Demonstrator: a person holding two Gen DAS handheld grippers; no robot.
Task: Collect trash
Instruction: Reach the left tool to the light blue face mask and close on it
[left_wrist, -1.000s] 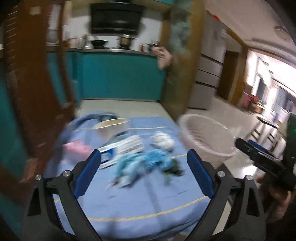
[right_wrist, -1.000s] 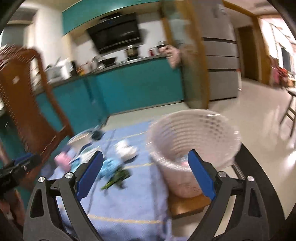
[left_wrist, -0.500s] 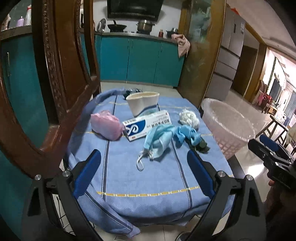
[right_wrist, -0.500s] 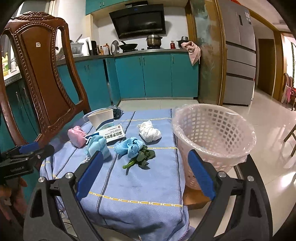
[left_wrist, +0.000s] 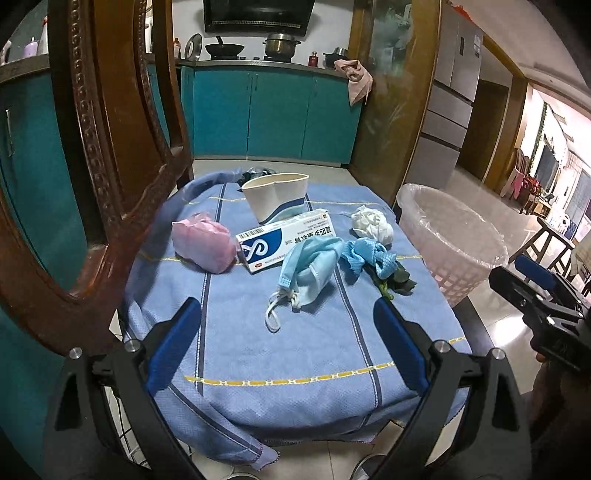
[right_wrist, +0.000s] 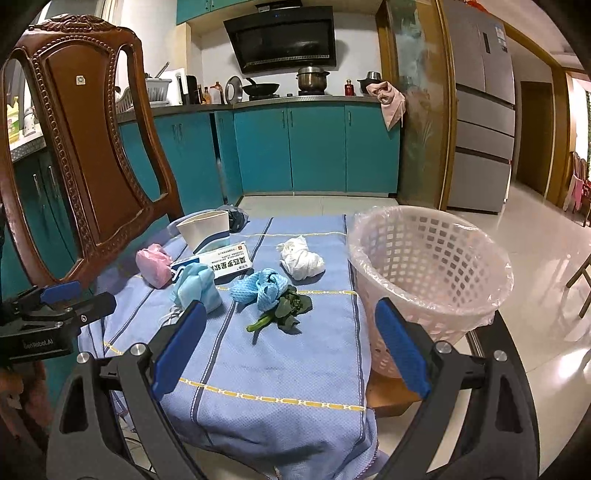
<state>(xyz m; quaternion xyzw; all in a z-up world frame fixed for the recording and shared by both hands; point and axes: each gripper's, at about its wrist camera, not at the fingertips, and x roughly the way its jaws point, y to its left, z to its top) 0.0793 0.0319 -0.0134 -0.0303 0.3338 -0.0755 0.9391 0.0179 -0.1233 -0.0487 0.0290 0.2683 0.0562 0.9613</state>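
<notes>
Trash lies on a blue cloth (left_wrist: 280, 354) (right_wrist: 280, 362): a pink wad (left_wrist: 203, 245) (right_wrist: 153, 264), a white and blue medicine box (left_wrist: 284, 243) (right_wrist: 225, 264), a blue face mask (left_wrist: 310, 271) (right_wrist: 195, 286), a blue mesh rag (left_wrist: 365, 256) (right_wrist: 262, 288) on a green vegetable scrap (left_wrist: 397, 282) (right_wrist: 284, 312), a white crumpled tissue (left_wrist: 371, 223) (right_wrist: 301, 258) and a squashed paper cup (left_wrist: 277, 197) (right_wrist: 205, 229). A lined pink basket (left_wrist: 448, 240) (right_wrist: 428, 273) stands at the right. My left gripper (left_wrist: 288, 345) and right gripper (right_wrist: 291, 343) hover open over the near edge, holding nothing.
A carved wooden chair back (left_wrist: 110, 166) (right_wrist: 85, 147) rises close on the left. Teal kitchen cabinets (left_wrist: 277, 114) (right_wrist: 314, 147) stand behind, a fridge (right_wrist: 484, 110) to the right. A dark crumpled item (right_wrist: 236, 218) lies behind the cup. Tiled floor (right_wrist: 535, 266) opens at the right.
Both views swung from blurred motion to a steady look at the table. The left gripper pulled back slightly and now sits lower over the near cloth edge. Both grippers stayed open.
</notes>
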